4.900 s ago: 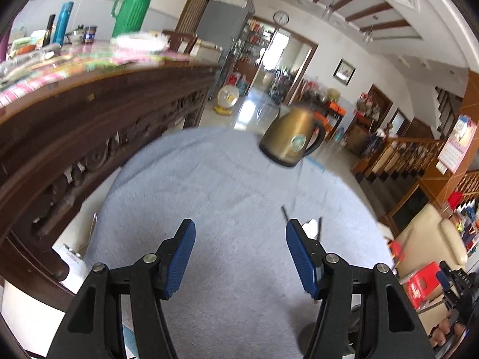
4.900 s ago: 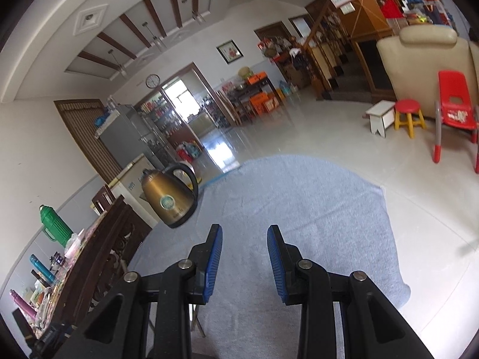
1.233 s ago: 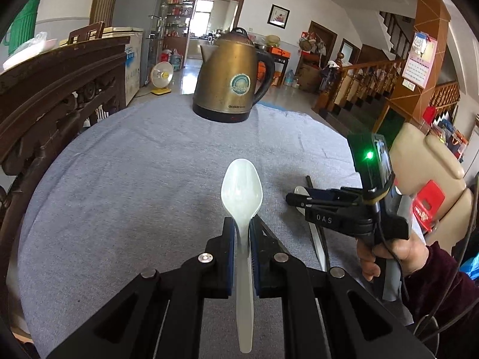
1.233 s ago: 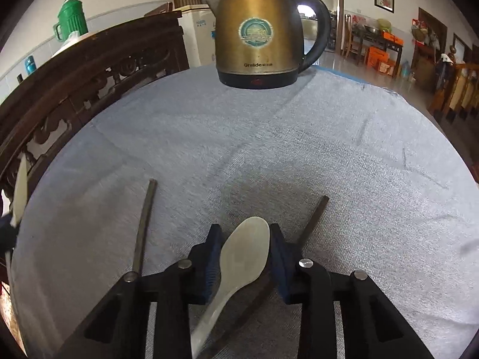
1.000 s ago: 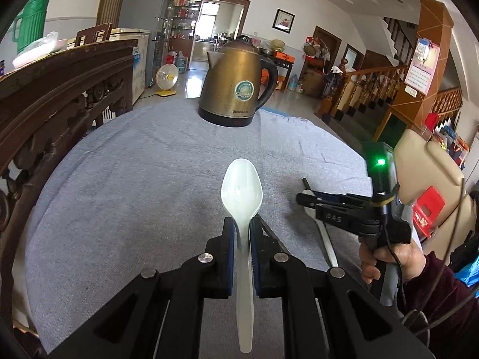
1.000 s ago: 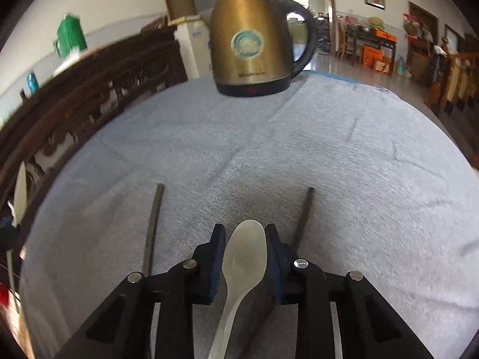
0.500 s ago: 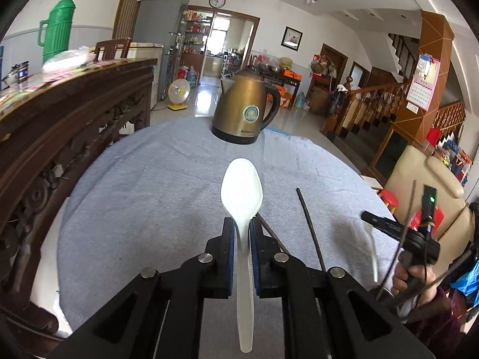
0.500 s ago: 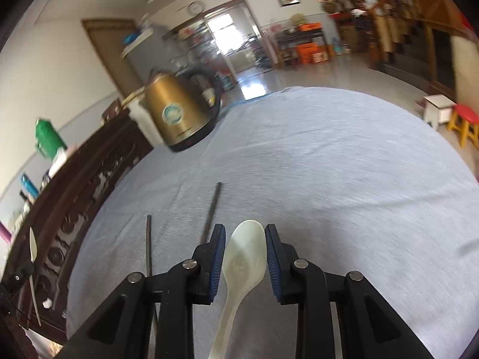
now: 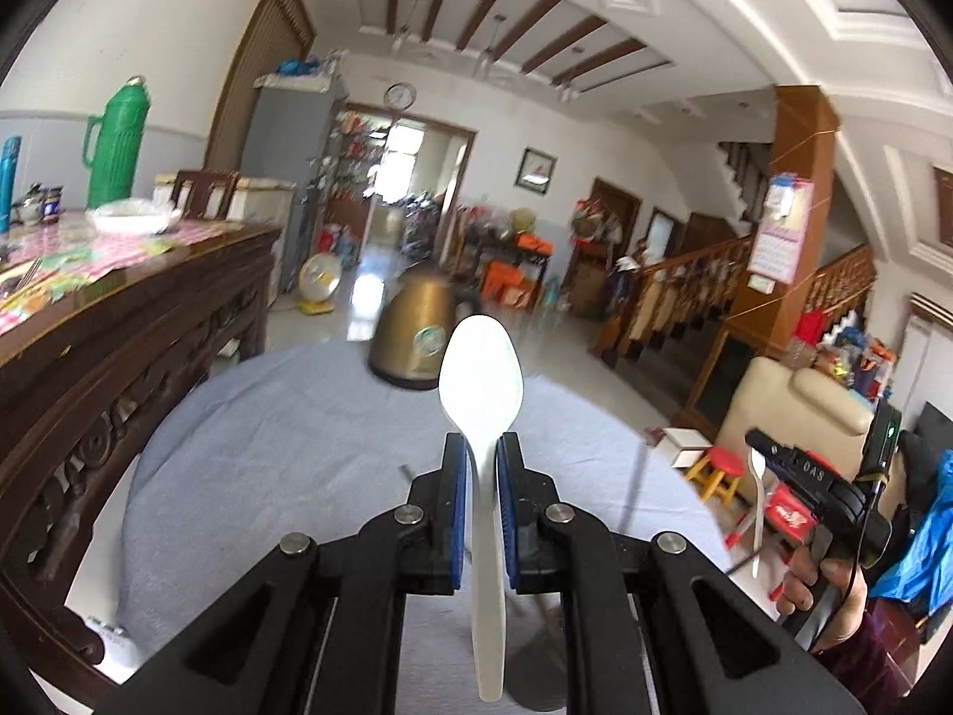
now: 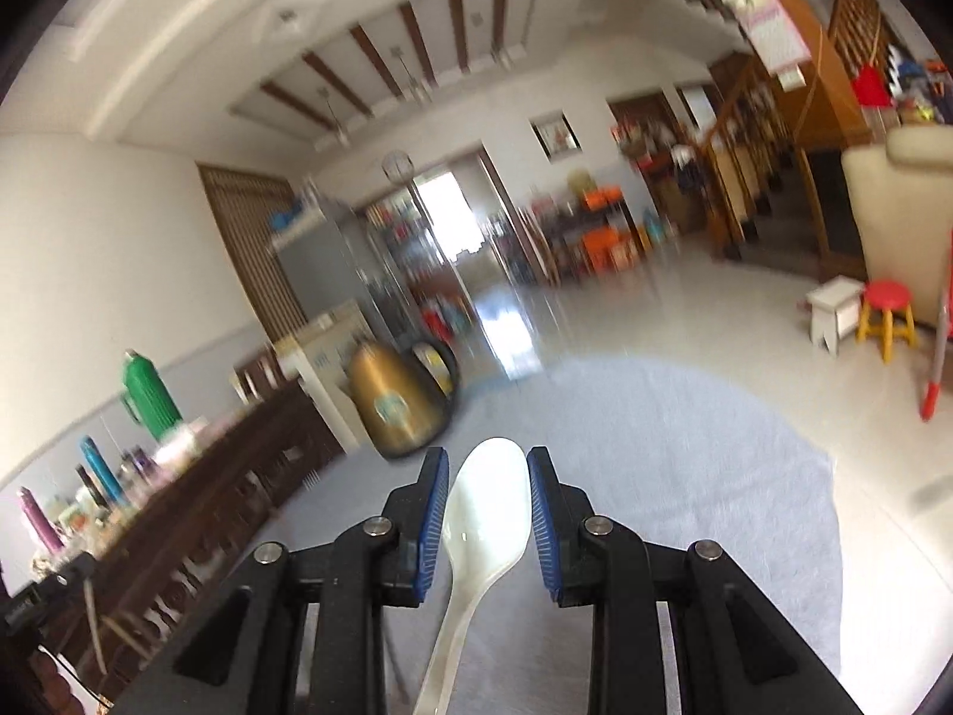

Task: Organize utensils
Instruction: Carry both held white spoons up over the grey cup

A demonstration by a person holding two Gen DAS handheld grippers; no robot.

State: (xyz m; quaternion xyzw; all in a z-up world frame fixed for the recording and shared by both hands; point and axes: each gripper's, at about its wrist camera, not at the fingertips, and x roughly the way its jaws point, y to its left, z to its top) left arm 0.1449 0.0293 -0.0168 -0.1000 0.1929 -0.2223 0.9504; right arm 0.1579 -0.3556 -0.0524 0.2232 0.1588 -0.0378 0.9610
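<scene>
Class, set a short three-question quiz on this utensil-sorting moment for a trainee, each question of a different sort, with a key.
1. True or false: the left gripper holds its white spoon by the bowl.
2. Multiple choice: the right gripper holds its spoon by A) the handle's end, B) the bowl, C) nothing, the jaws are empty.
3. Fill in: the gold-coloured thing standing on the grey cloth is a ____.

Key:
1. False; the pads press on the handle, just below the bowl.
2. B
3. kettle
</scene>
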